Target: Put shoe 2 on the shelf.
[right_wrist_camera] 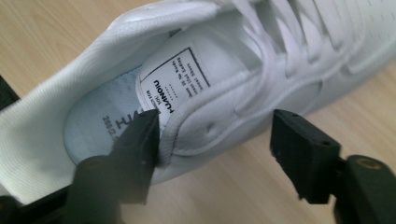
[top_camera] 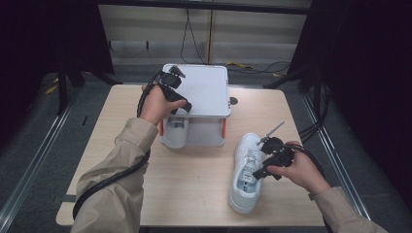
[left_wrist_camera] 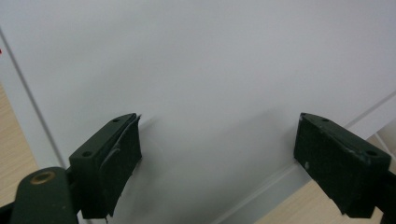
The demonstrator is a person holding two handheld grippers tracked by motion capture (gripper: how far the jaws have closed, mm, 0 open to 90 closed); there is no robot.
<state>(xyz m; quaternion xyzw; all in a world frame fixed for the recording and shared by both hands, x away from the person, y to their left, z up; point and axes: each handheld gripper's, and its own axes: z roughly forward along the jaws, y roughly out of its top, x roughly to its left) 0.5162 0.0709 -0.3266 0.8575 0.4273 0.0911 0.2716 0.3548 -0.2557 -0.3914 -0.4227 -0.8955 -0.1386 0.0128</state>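
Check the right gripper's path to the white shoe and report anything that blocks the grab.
Nothing visible blocks it. The right gripper is open and already straddles the side wall of the white shoe: one jaw sits inside the shoe's opening, the other outside over the table. The left gripper is open over the white rack, away from the shoe.
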